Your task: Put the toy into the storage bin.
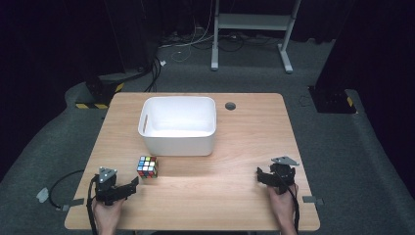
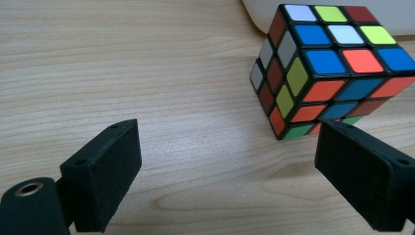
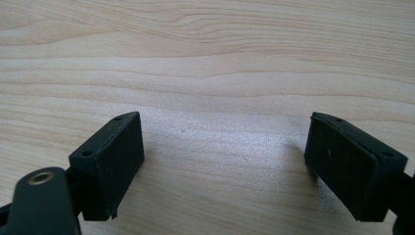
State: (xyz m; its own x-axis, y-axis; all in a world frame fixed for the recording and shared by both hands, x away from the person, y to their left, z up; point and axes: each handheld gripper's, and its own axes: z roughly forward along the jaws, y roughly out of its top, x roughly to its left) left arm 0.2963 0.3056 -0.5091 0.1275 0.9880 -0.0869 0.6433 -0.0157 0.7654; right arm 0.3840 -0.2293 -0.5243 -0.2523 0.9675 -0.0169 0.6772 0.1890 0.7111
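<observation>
Left gripper (image 2: 227, 171): jaws stand wide apart, nothing between the pads. In the left gripper view the right-hand pad sits at lower right of the frame, just under the near bottom corner of the puzzle cube (image 2: 325, 68); whether pad and cube touch there I cannot tell, since the pad covers that corner. The cube lies to the upper right of the frame, off the line between the jaws, so the gripper is aimed a little to one side of it. Judged: a wide opening suits the cube's width; the hand would need to swing toward it before closing.

Right gripper (image 3: 225, 166): jaws open too, bare wood grain between them. It reads as parked, waiting.

High view: cube (image 1: 147, 167) rests on the worktop (image 1: 235, 147) at lower left of centre, just ahead of the left gripper (image 1: 133, 183) and near the front wall of the white bin (image 1: 178, 144), apart from it. The bin looks empty; its placement just behind the cube suggests it is the likely destination, though that is a guess. Right gripper (image 1: 259, 174) sits at lower right, well apart from cube and bin.

Hard to make out:
- cube's far faces and underside;
- the bin is cut off at the top edge of the left gripper view;
- both hands are cropped at the bottom edge of the high view;
- floor clutter behind the worktop is dark, cables only.
</observation>
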